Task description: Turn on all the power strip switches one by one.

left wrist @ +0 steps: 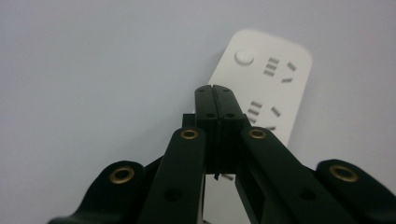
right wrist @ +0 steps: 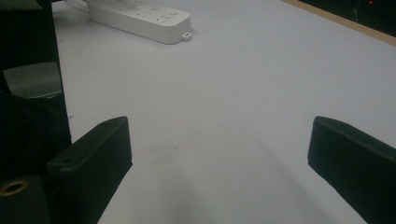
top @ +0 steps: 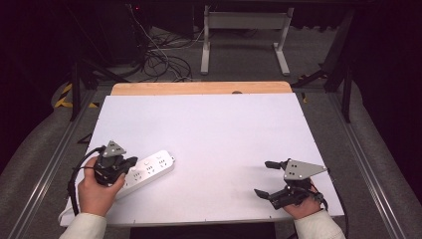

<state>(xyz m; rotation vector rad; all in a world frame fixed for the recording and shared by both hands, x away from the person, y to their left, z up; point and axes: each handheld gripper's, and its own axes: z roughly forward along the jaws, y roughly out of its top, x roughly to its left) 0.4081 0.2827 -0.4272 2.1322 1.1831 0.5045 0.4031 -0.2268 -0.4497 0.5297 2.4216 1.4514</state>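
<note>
A white plastic power strip (top: 147, 171) lies near the left front corner of a matte white table sheet (top: 214, 129); its sockets show as small grey slots in rows. A pale wooden strip (top: 199, 88) borders the far edge. The left gripper (top: 130, 163) is black with brass-coloured rivets and a grey three-cornered plate. The right gripper (top: 265, 178) near the right front corner is black, likewise grey-plated. Both sleeves are cream.

No words, brands or numbers are legible anywhere, not even on the white power strip (left wrist: 268, 79)
</note>
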